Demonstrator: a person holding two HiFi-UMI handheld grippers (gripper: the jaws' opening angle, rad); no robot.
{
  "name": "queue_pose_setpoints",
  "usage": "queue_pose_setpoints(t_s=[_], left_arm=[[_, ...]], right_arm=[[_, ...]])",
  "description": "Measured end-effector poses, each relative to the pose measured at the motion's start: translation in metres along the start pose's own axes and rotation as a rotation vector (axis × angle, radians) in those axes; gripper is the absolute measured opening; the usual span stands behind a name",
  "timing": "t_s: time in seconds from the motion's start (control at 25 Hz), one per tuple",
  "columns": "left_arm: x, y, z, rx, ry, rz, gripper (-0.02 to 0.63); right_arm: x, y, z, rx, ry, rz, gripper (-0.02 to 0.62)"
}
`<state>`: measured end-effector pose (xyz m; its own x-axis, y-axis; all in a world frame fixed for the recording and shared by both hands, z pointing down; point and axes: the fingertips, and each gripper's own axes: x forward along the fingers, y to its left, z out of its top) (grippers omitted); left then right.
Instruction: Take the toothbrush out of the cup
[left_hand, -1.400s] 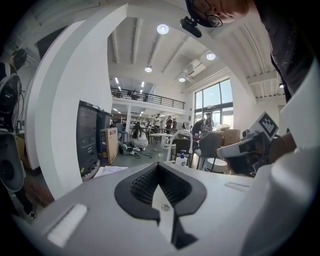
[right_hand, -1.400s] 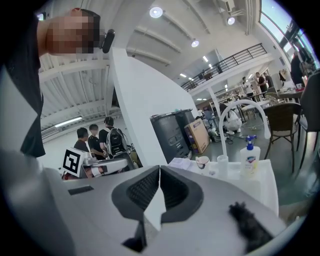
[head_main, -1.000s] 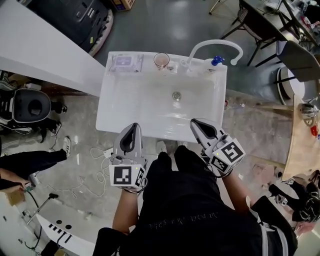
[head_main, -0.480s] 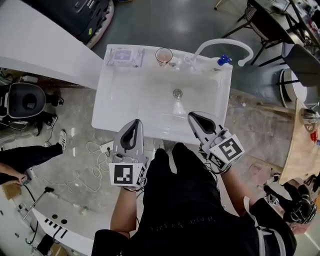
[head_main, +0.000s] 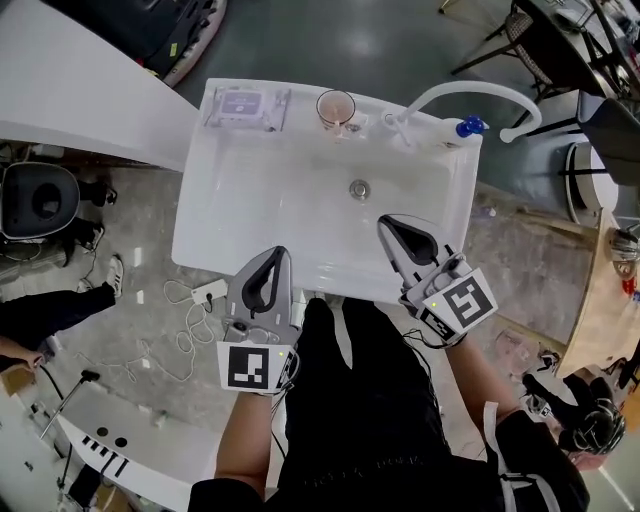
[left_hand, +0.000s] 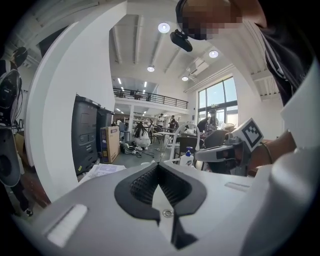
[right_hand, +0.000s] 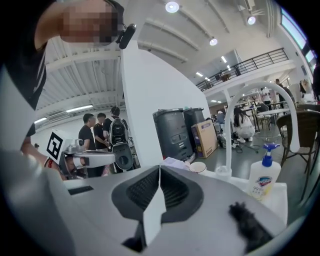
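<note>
Both grippers closed and empty at a white sink (head_main: 215, 225). L gripper (head_main: 280, 251) has its jaws tip to tip with nothing btwn them and sits over the sink's near rim. R gripper (head_main: 384, 221), jaws likewise pressed together on nothing, reaches a bit further in, over the basin and near the drain (head_main: 359, 188). Each gripper's marker cube faces up, close to the person's black top.

The cup (head_main: 335, 107) stands upright on the sink's far ledge, well apart from both grippers. It is btwn a flat pack of wipes (head_main: 243, 104) at the left corner and the base of the white arched tap (head_main: 470, 92). The toothbrush can't be made out in the cup from the head view, and the R gripper view shows only the cup's rim past the jaws. A soap bottle (head_main: 466, 128) with a blue pump stands at the far right corner, just beside the tap. White cable (head_main: 185, 330) lies loose on the stone floor left of the sink.
</note>
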<state>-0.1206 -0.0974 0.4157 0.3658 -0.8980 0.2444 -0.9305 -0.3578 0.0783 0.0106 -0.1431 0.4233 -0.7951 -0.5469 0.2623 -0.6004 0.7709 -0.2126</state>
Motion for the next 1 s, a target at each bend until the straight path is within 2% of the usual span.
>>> queue_pose_setpoints(t_s=[0.2,0.44,0.84,1.0], left_arm=[[0.01,-0.009,-0.026,-0.061,0.05,-0.02,0.009],[0.027,-0.015,-0.055,-0.066,0.071,-0.05,0.009],[0.034,-0.015,-0.063,-0.066,0.066,-0.047,0.009],[0.036,-0.018,-0.059,-0.075,0.058,-0.048,0.009]], right_arm=[[0.016,-0.012,-0.009,-0.003,-0.02,-0.013,0.014],[0.036,-0.022,-0.029,-0.017,-0.028,-0.025,0.014],[0.061,-0.037,-0.035,-0.127,-0.061,-0.103,0.014],[0.078,-0.048,-0.041,-0.197,-0.024,-0.13,0.015]])
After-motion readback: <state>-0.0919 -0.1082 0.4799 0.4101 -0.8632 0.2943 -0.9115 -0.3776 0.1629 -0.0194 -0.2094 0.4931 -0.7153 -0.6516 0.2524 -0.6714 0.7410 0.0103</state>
